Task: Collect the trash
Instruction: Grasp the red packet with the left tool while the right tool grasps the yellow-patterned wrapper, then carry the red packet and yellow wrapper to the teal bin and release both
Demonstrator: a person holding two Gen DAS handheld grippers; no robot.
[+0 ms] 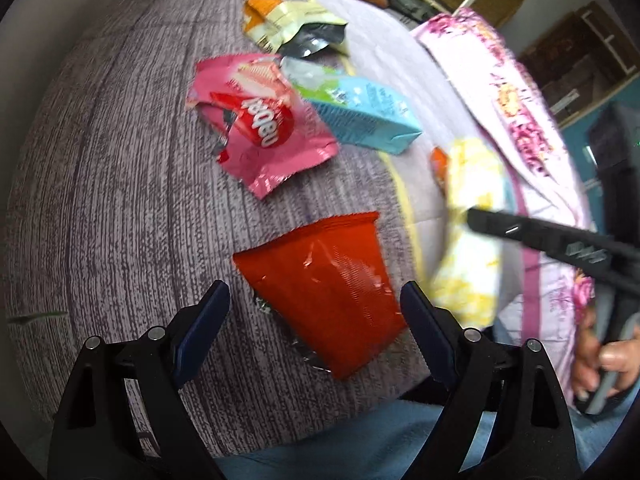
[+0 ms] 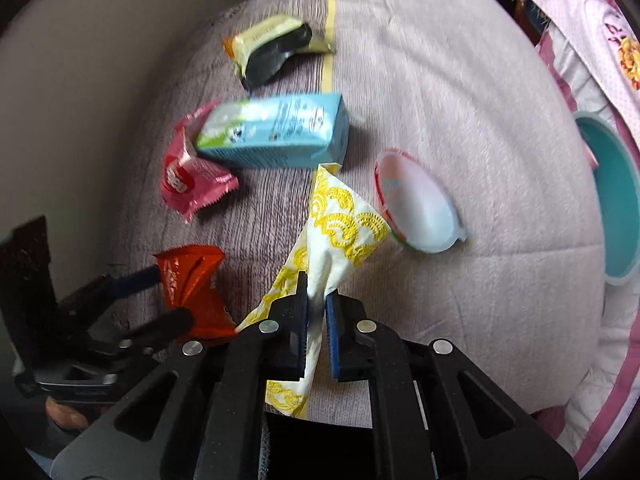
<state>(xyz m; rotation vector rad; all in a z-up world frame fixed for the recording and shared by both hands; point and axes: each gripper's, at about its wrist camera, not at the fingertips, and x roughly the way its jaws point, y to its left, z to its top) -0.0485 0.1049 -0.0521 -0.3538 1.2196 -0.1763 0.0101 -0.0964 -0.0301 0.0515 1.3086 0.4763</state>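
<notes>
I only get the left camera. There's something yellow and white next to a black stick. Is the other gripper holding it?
Observer: Yes. The right gripper is shut on the yellow-patterned napkin, which hangs between its pads.
Operator: Is there more trash I can't see?
Observer: A round white lid with a red rim lies on the bed cover, right of the napkin.
Operator: Anywhere to put it all?
Observer: Maybe. A teal bowl sits at the far right edge, though I cannot tell if it is meant for trash.
</notes>
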